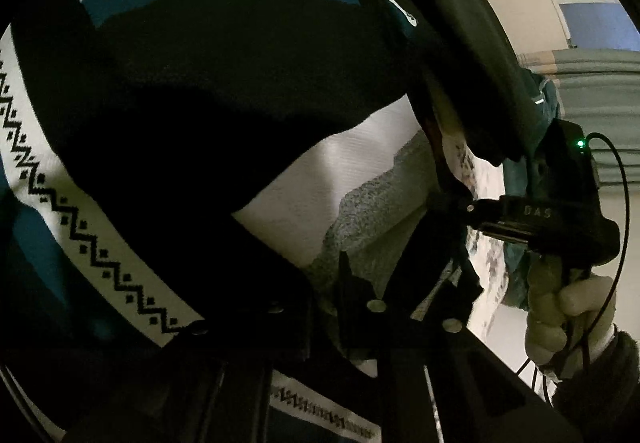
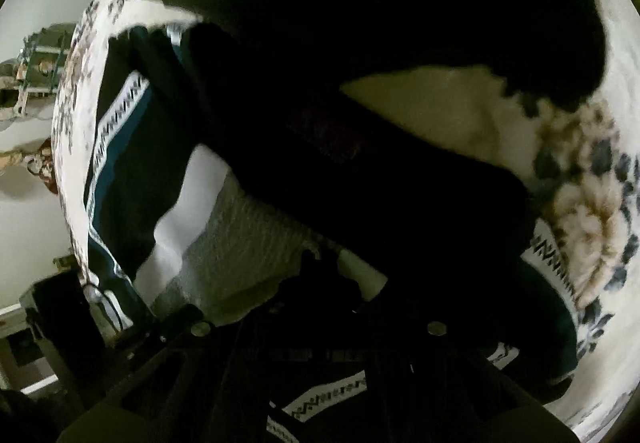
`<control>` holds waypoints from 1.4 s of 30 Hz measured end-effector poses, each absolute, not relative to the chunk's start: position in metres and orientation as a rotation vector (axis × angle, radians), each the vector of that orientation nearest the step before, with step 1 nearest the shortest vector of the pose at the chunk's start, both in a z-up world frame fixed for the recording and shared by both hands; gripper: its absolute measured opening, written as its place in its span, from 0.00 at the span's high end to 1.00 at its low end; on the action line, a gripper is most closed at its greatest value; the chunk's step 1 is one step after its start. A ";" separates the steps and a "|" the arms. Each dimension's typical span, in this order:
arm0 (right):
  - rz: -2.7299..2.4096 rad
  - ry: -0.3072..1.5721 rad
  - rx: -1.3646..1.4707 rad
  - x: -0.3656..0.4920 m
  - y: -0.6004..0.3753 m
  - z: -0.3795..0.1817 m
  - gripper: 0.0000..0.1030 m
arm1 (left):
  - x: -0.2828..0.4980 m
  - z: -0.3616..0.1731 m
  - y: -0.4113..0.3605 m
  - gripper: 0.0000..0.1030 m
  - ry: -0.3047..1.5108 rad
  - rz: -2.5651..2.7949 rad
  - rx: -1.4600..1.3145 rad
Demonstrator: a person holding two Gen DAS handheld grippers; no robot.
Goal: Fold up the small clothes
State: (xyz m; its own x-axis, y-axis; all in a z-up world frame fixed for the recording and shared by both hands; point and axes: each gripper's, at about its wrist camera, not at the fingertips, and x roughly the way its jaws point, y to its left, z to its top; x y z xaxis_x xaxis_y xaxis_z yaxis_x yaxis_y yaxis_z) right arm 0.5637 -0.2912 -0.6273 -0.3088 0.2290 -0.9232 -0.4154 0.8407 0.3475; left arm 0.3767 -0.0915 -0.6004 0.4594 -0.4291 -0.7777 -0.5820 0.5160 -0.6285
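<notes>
Dark sweater with white zigzag bands, bunched

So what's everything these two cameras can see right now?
patterned sweater: one, black with teal and white zigzag bands, draped right over both cameras.
grey knit cloth: one, heather grey, under the sweater.
floral sheet: one, white with brown and blue flowers, beneath the clothes.
right gripper: one, black, beside the sweater; jaws hidden.
left gripper: one, dark, only its body at the left edge.
right hand: one, pale, holding the gripper handle.

Sweater atop floral cloth
</notes>
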 end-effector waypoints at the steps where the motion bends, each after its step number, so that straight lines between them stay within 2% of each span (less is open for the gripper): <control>1: 0.634 1.789 -0.098 0.566 -0.298 -0.623 0.95 | 0.378 -0.596 -0.090 0.90 1.169 0.125 -1.075; 2: 0.615 1.795 -0.062 0.567 -0.305 -0.618 0.89 | 0.373 -0.592 -0.089 0.90 1.176 0.123 -1.056; 3: 0.588 1.787 -0.037 0.570 -0.317 -0.610 0.77 | 0.365 -0.584 -0.088 0.89 1.175 0.113 -1.027; 5: 0.509 1.733 0.050 0.573 -0.355 -0.587 0.60 | 0.359 -0.570 -0.090 0.88 1.162 0.099 -0.967; 8: 0.335 1.673 0.157 0.569 -0.421 -0.563 0.58 | 0.353 -0.551 -0.098 0.88 1.146 0.083 -0.855; 10: 0.224 1.640 0.192 0.562 -0.462 -0.562 0.50 | 0.351 -0.540 -0.109 0.87 1.161 0.106 -0.714; 11: 0.194 1.641 0.223 0.557 -0.479 -0.567 0.45 | 0.350 -0.535 -0.116 0.76 1.168 0.126 -0.639; 12: 0.169 1.653 0.262 0.552 -0.495 -0.577 0.45 | 0.348 -0.531 -0.122 0.51 1.168 0.150 -0.569; 14: 0.156 1.658 0.322 0.554 -0.521 -0.597 0.45 | 0.341 -0.527 -0.133 0.21 1.150 0.189 -0.479; 15: 0.172 1.671 0.353 0.555 -0.528 -0.610 0.45 | 0.334 -0.526 -0.138 0.16 1.132 0.205 -0.445; 20: 0.278 1.729 0.561 0.549 -0.534 -0.658 0.45 | 0.295 -0.545 -0.165 0.10 1.200 0.282 -0.295; 21: 0.306 1.696 0.568 0.546 -0.533 -0.658 0.58 | 0.285 -0.550 -0.171 0.10 1.220 0.297 -0.279; 22: 0.305 1.674 0.542 0.544 -0.532 -0.655 0.84 | 0.274 -0.554 -0.175 0.10 1.237 0.312 -0.269; 23: 0.288 1.660 0.522 0.542 -0.533 -0.651 0.90 | 0.263 -0.558 -0.180 0.10 1.252 0.321 -0.260; 25: 0.206 1.602 0.496 0.547 -0.547 -0.638 0.91 | 0.242 -0.568 -0.189 0.10 1.300 0.349 -0.222; 29: 0.222 1.638 0.500 0.561 -0.552 -0.649 0.91 | 0.212 -0.589 -0.193 0.10 1.361 0.385 -0.213; 32: 0.303 1.683 0.482 0.561 -0.546 -0.646 0.86 | 0.204 -0.600 -0.192 0.02 1.357 0.379 -0.212; 34: 0.328 1.686 0.503 0.557 -0.544 -0.641 0.68 | 0.205 -0.606 -0.192 0.00 1.355 0.379 -0.203; 35: 0.341 1.683 0.521 0.555 -0.547 -0.639 0.50 | 0.207 -0.610 -0.191 0.00 1.352 0.376 -0.206; 36: 0.328 1.681 0.521 0.553 -0.550 -0.638 0.47 | 0.207 -0.612 -0.190 0.00 1.344 0.377 -0.215; 42: 0.368 1.713 0.602 0.493 -0.568 -0.624 0.47 | 0.208 -0.614 -0.184 0.00 1.323 0.420 -0.283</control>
State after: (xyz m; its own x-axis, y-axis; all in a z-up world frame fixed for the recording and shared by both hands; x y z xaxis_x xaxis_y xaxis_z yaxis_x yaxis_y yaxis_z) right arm 0.4932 -0.5679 -0.6242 -0.1430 0.5744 -0.8060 0.1931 0.8149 0.5464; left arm 0.2076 -0.1838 -0.6137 0.1874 0.1351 -0.9730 -0.4508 0.8919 0.0370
